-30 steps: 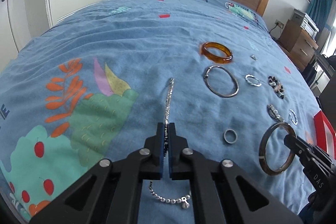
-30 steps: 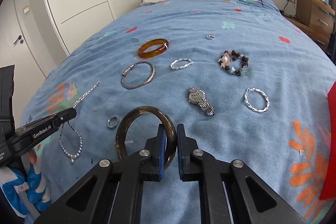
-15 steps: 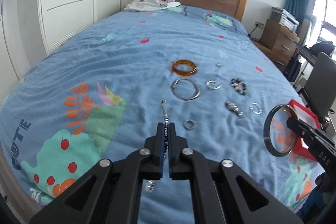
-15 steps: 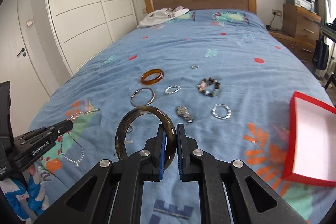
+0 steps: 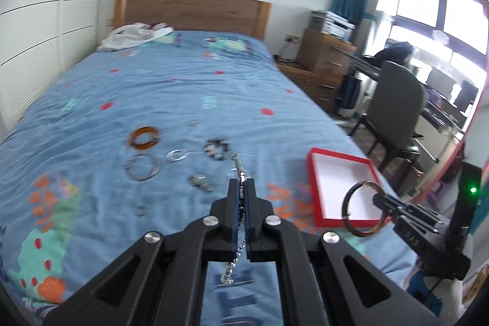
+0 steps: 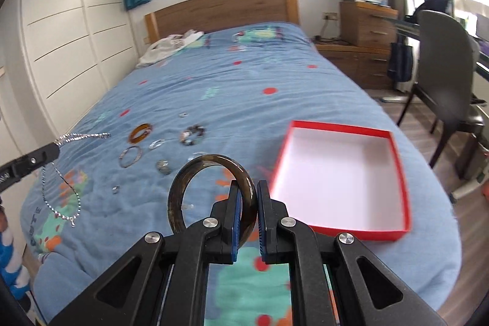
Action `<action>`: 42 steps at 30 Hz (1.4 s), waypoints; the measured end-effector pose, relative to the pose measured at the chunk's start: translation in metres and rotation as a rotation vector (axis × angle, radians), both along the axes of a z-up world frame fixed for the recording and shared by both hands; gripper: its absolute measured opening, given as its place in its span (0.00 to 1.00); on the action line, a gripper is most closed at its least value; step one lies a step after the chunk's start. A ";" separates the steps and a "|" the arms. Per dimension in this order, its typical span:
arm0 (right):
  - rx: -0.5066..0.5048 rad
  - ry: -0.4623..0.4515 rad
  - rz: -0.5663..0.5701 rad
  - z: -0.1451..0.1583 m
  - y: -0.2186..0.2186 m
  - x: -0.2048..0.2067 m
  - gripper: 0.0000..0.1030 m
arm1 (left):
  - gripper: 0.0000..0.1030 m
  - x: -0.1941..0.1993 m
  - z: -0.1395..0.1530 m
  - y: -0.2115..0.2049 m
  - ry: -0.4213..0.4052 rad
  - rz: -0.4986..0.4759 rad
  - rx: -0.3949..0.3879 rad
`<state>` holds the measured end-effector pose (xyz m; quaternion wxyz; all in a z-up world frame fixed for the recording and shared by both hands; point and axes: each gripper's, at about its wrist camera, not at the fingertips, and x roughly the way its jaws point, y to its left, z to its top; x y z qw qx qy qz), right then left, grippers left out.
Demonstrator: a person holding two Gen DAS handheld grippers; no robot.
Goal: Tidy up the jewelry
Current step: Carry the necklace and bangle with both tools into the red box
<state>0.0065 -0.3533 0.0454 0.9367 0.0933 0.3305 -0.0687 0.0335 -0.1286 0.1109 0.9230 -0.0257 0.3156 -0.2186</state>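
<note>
My left gripper (image 5: 242, 184) is shut on a silver bead necklace (image 5: 236, 258), held up above the bed; the chain hangs below it in the right wrist view (image 6: 61, 197). My right gripper (image 6: 247, 188) is shut on a dark brown bangle (image 6: 183, 182), also seen in the left wrist view (image 5: 351, 210). A red box with a white inside (image 6: 342, 173) lies open on the bed to the right, also in the left wrist view (image 5: 339, 182). Several pieces lie on the blue bedspread: an amber bangle (image 5: 145, 138), a silver bangle (image 5: 141, 166), a beaded bracelet (image 5: 217, 149), a watch (image 5: 200, 182).
A small ring (image 5: 140, 210) lies near the bed's foot. White clothing (image 5: 134, 35) lies by the wooden headboard (image 5: 189, 11). A wooden dresser (image 6: 366, 29) and a grey chair (image 6: 443, 75) stand right of the bed. White wardrobe doors (image 6: 67, 51) are on the left.
Both grippers have risen and drawn back from the bed, turning right. The necklace has come off the bedspread and hangs from my left gripper. The red box has come fully into view.
</note>
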 end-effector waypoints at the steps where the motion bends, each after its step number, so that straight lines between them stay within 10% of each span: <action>1: -0.002 0.001 -0.013 0.000 -0.006 -0.002 0.10 | 0.02 0.000 0.005 -0.015 -0.004 -0.031 -0.004; 12: -0.040 0.011 -0.181 -0.002 -0.099 -0.003 0.10 | 0.02 0.035 0.025 -0.162 -0.010 -0.235 -0.019; 21: -0.057 0.091 -0.211 -0.040 -0.138 0.023 0.10 | 0.02 0.076 -0.057 -0.250 0.105 -0.303 0.062; 31: -0.038 0.203 -0.190 -0.099 -0.147 0.028 0.10 | 0.02 0.085 -0.151 -0.269 0.221 -0.327 0.195; 42: -0.075 0.256 -0.153 -0.113 -0.141 0.033 0.10 | 0.02 0.085 -0.187 -0.264 0.265 -0.285 0.258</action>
